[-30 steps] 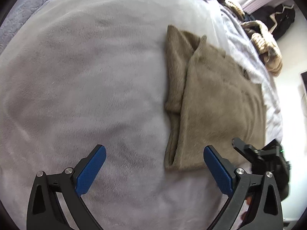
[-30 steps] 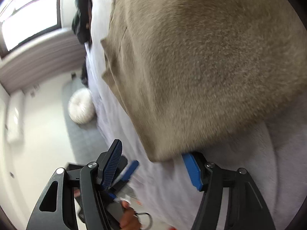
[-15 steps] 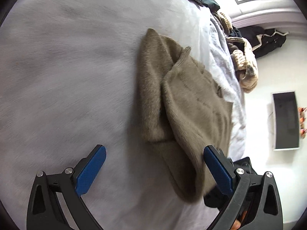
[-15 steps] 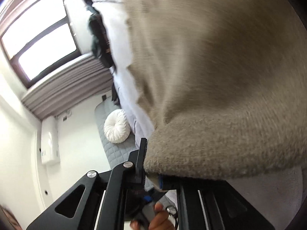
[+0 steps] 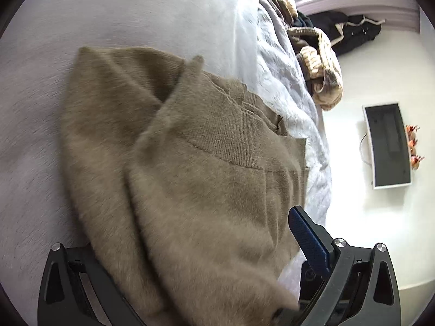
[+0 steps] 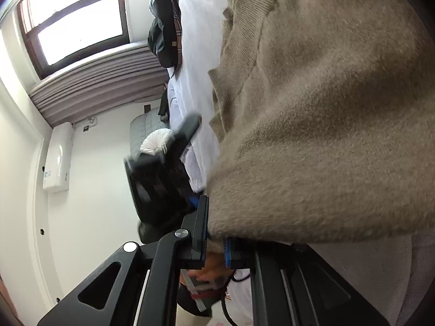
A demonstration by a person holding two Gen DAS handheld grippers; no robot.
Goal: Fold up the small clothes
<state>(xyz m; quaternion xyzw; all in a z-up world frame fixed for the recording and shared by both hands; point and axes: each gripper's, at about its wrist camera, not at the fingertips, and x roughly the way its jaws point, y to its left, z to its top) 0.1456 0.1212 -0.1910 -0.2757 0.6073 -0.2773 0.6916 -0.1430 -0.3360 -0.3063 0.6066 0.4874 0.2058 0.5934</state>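
A tan fuzzy knit garment lies partly folded on a pale grey blanket. Its near end drapes over my left gripper, whose jaws stand wide apart; the right blue pad shows and the left pad is hidden under the cloth. In the right wrist view the garment fills the frame, and my right gripper is shut on its lower edge, lifting it. The left gripper's body shows there just left of the cloth.
A pile of other clothes lies at the far edge of the bed. A white wall with a monitor is at the right. In the right wrist view a window, curtains and a white cushion are beyond the bed.
My right gripper closed on the garment's edge and lifted it. The left gripper moved in under the near end of the garment, which now drapes over it.
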